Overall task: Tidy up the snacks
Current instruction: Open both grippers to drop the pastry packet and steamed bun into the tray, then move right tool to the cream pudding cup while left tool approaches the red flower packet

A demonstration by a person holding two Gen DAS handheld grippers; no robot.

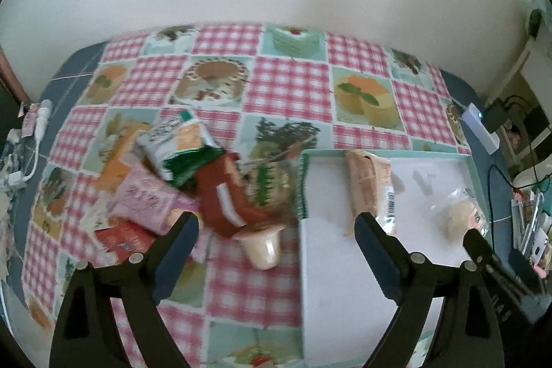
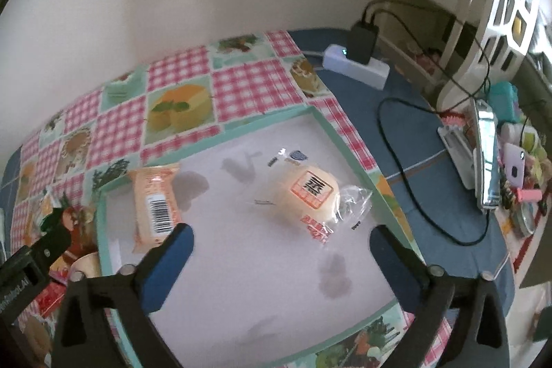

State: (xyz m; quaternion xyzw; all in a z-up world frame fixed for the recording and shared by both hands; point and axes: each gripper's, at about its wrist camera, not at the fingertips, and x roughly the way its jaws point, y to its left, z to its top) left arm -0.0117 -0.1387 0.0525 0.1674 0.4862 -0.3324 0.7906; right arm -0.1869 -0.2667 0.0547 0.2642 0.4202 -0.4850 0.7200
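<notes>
We see the counter point(image 1: 289, 85) carrying a tray point(image 2: 241, 281) at its right edge, with a bun point(image 2: 307, 192) and orange packet point(image 2: 155, 206) inside. Snacks point(image 1: 193, 181) pile left of the tray. Both left fingers point(image 1: 188, 230) and right fingers point(image 2: 181, 240) spread wide, empty.

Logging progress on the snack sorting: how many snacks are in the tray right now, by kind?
Orange packet: 1
Wrapped round bun: 1
Total in the tray: 2
The rest lie in a heap on the cloth, too jumbled and blurred to count.
</notes>
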